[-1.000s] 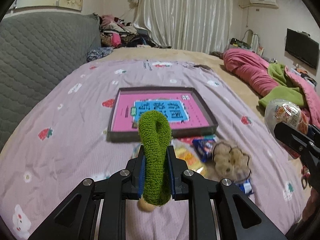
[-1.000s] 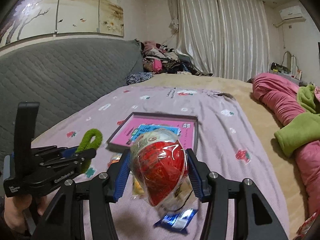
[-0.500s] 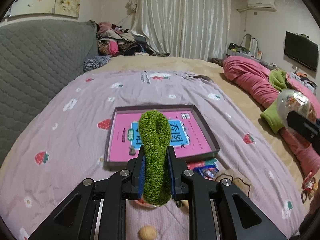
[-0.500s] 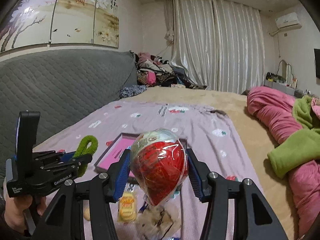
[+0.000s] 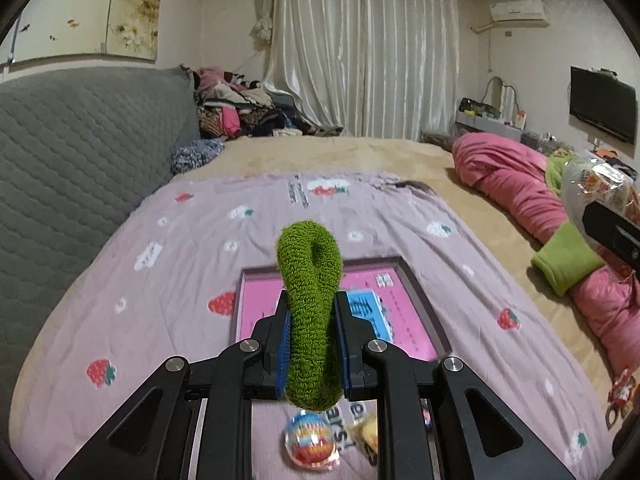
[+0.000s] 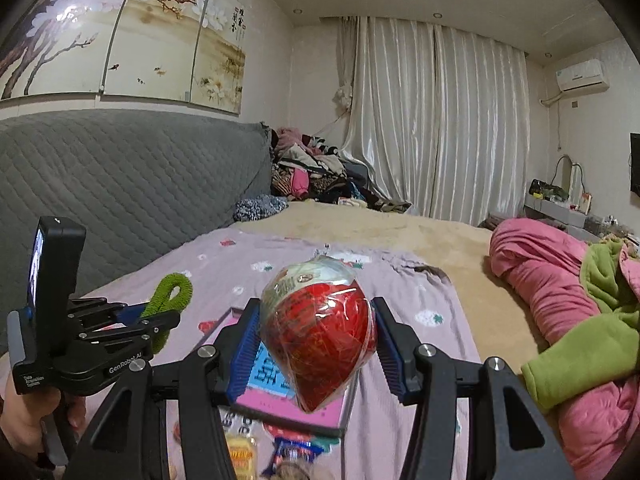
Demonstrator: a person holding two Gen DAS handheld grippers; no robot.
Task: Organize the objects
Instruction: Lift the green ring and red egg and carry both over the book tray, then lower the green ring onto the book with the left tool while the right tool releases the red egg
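Note:
My left gripper [image 5: 311, 332] is shut on a green fuzzy hair loop [image 5: 310, 280], which stands up between its blue pads above the bed. The same loop [image 6: 170, 292] shows at the left of the right wrist view, with a hand [image 6: 24, 412] under that gripper. My right gripper [image 6: 316, 336] is shut on a red and white egg-shaped toy in clear wrap [image 6: 320, 328], held in the air. Below both lies a shallow tray with a pink bottom [image 5: 256, 300] on the lilac strawberry sheet. Loose items lie near me: a wrapped ball [image 5: 312, 446] and snack packets [image 6: 240, 452].
A grey quilted headboard [image 5: 80, 160] runs along the left. A pink and green duvet [image 5: 560, 248] is piled at the right. Clothes [image 5: 240, 112] are heaped at the far end by the white curtains. A wall TV [image 5: 602, 104] hangs at the right.
Both grippers have risen and moved forward with their loads; the tray and the loose items have slid lower in both views. Neither grip has changed.

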